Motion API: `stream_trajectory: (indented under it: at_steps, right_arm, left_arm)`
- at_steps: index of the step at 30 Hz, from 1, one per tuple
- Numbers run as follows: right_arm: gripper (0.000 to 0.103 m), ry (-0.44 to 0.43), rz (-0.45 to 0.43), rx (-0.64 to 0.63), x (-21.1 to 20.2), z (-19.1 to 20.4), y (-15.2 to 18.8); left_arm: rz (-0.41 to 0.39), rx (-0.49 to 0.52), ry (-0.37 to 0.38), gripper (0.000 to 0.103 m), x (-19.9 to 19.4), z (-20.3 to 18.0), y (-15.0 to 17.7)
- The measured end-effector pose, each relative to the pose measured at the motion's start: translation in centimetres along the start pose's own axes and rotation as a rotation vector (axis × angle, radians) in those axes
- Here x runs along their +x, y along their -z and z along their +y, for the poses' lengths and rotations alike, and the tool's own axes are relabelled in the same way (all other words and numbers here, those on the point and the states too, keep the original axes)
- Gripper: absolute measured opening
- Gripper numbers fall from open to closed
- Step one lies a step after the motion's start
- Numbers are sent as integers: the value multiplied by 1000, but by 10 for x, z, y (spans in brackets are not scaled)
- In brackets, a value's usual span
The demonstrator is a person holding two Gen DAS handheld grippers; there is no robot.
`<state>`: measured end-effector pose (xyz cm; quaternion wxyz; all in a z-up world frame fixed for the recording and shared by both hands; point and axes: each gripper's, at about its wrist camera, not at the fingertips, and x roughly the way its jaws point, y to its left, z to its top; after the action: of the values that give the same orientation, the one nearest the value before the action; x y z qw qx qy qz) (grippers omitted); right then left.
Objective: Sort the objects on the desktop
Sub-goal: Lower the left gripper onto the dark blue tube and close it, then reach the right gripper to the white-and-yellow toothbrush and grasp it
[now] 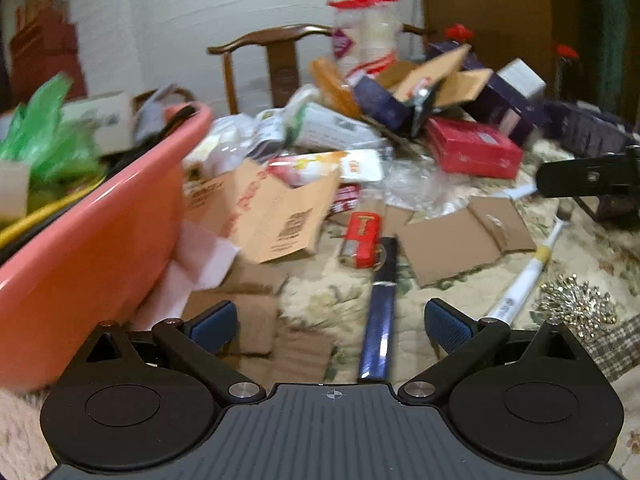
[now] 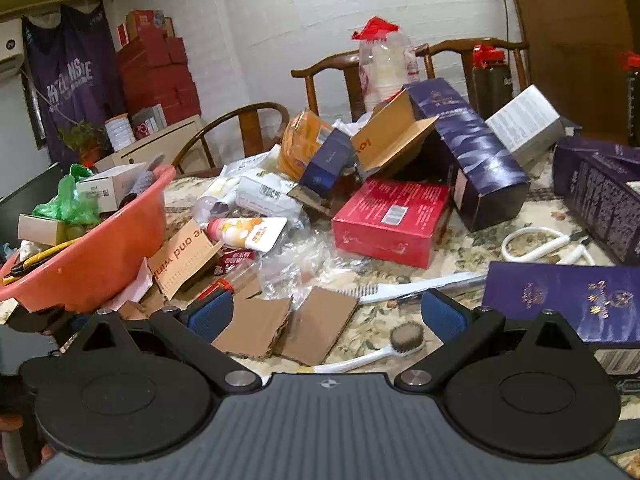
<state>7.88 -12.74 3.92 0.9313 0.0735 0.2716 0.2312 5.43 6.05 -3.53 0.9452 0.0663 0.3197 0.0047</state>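
Observation:
My left gripper [image 1: 328, 326] is open and empty above the flowered tablecloth, right beside the pink basin [image 1: 92, 224]. A long blue strip [image 1: 380, 308] lies between its fingers, with a small red box [image 1: 362, 236] just beyond. My right gripper [image 2: 326, 316] is open and empty over flat cardboard pieces [image 2: 288, 326] and a white brush [image 2: 384, 350]. The pink basin [image 2: 100, 248], full of boxes and a green bag, shows at the left in the right wrist view. The left wrist view is blurred.
A heap of boxes fills the table's far side: a red box [image 2: 392, 220], dark purple boxes [image 2: 476, 160], an open carton [image 2: 392, 136]. A purple flat box [image 2: 568, 300] lies at right, near a white comb [image 2: 416, 286]. Wooden chairs [image 2: 332, 76] stand behind.

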Motion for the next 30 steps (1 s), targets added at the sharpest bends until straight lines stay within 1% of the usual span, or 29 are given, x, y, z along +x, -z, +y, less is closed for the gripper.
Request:
stream_trajectory:
  at_steps: [3,4,5,6,7,8,9,10,11,13,16,18,22,26,30]
  right_arm:
    - [100,11,19,-25,5,4,3]
    - [100,18,29,-39,6,7,5]
    - [100,24,36,-56,7,9,7]
    - [100,32,42,-75,7,12,9]
    - [100,42,47,-94,7,15,11]
    - [100,45,49,-110,6,18,12]
    - [100,44,51,-120,5,19,13]
    - [100,45,51,-125,3,20,14]
    - [100,52,53,-125,1,20,15]
    - [100,78,70,-120,-2,19,19]
    - [100,81,111,-97,-3,15,24]
    - [100,78,140,-88,0,13,28]
    - [102,126,163,-127,11,18,28]
    - [102,99,184,-143,28,25,20]
    - [102,88,189,-146,49,30,9]
  left_arm:
    - [2,21,20,98,5,-7,-3]
    - [-3,21,35,88,5,-7,-4]
    - [-5,9,71,74,6,-5,-5]
    - [0,-17,115,68,6,-3,-5]
    - [-2,-28,117,60,6,-2,-5]
    - [-8,-18,105,48,6,-2,-5]
    - [-14,-17,114,41,4,0,-4]
    - [-14,-27,123,23,2,2,-4]
    - [-14,-30,118,14,0,4,-3]
    - [-18,-33,117,9,-3,9,1]
    - [-21,-50,123,9,-8,15,5]
    - [-24,-40,118,9,-10,16,7]
    - [-33,-13,113,10,-12,14,9]
    - [-34,-17,127,13,-12,18,10]
    - [-37,-2,125,13,-12,17,10]
